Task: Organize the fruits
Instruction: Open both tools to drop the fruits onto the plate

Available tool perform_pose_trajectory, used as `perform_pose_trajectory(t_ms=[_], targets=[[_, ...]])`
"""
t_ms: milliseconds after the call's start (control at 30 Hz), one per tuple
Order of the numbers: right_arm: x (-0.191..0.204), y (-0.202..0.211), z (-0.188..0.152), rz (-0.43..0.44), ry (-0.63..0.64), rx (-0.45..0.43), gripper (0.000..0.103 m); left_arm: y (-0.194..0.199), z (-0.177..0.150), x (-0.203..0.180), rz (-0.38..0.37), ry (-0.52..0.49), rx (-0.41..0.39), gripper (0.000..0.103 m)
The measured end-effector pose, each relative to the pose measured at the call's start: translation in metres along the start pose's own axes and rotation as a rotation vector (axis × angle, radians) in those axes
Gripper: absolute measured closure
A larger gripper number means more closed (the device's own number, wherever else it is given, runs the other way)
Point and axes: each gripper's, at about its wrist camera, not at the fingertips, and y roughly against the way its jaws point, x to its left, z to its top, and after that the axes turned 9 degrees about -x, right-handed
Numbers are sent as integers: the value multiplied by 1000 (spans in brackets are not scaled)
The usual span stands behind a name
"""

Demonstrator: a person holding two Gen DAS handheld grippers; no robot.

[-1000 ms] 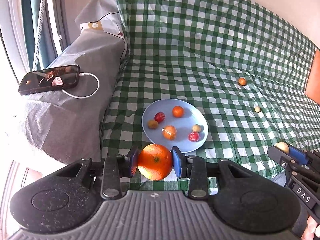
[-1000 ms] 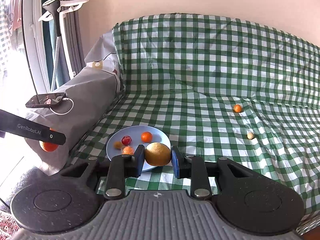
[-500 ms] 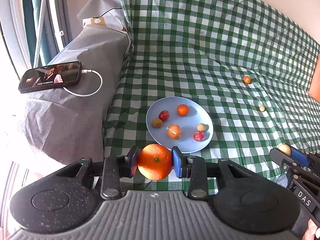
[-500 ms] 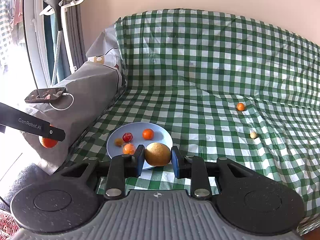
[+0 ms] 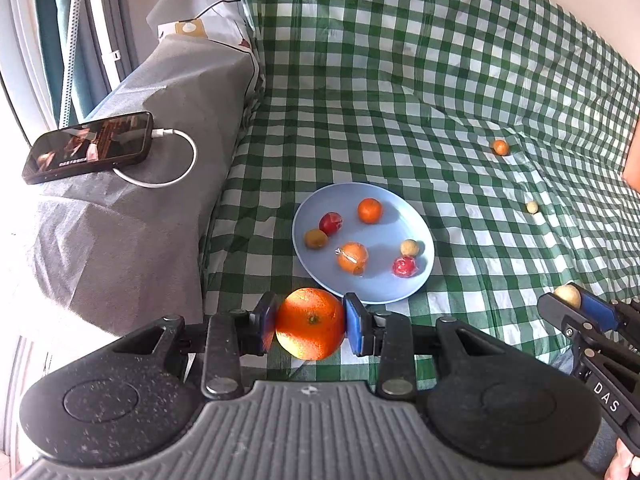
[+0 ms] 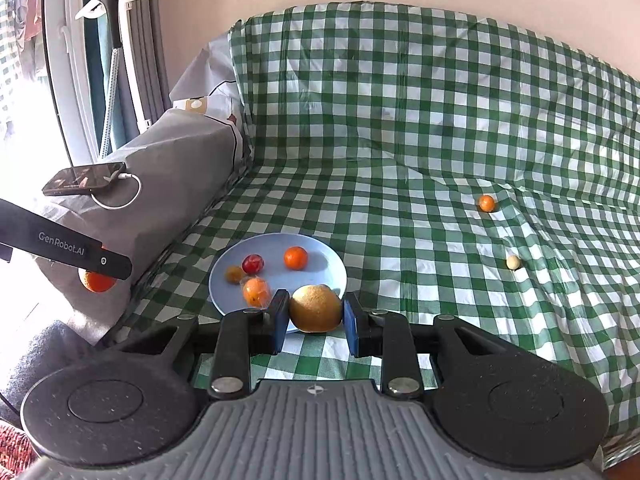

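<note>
My left gripper (image 5: 310, 323) is shut on a big orange (image 5: 310, 322), just short of the near rim of a blue plate (image 5: 384, 296) on the green checked sofa. The plate holds several small fruits, among them a wrapped orange (image 5: 353, 257) and a red fruit (image 5: 404, 266). My right gripper (image 6: 316, 314) is shut on a yellow-brown fruit (image 6: 316, 308) over the plate's near edge (image 6: 224, 264). It also shows in the left wrist view (image 5: 568, 300), at the right. A small orange (image 6: 487, 203) and a pale fruit (image 6: 513, 262) lie loose on the seat to the right.
A grey-covered armrest (image 5: 132, 208) on the left carries a phone (image 5: 88, 146) with a white cable. A garment steamer (image 6: 114, 40) stands by the window at the far left. The sofa back (image 6: 400, 92) rises behind the seat.
Both grippers have moved a little closer to the plate with their fruits still held. The plate and the loose fruits have not moved.
</note>
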Motion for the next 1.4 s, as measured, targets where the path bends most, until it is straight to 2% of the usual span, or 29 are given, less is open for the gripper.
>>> perform_pose_trajectory(t_ms=[233, 500, 867, 1400], targets=[[-1, -23, 3, 19, 14, 12, 73, -28, 11, -2, 4, -3, 24, 63], [0, -66, 6, 57, 37, 46, 73, -73, 28, -8, -3, -3, 62, 63], [-8, -128, 5, 67, 37, 105, 73, -135, 50, -20, -6, -18, 107, 63], [-8, -198, -10, 123, 56, 182, 73, -211, 52, -31, 2, -58, 208, 63]])
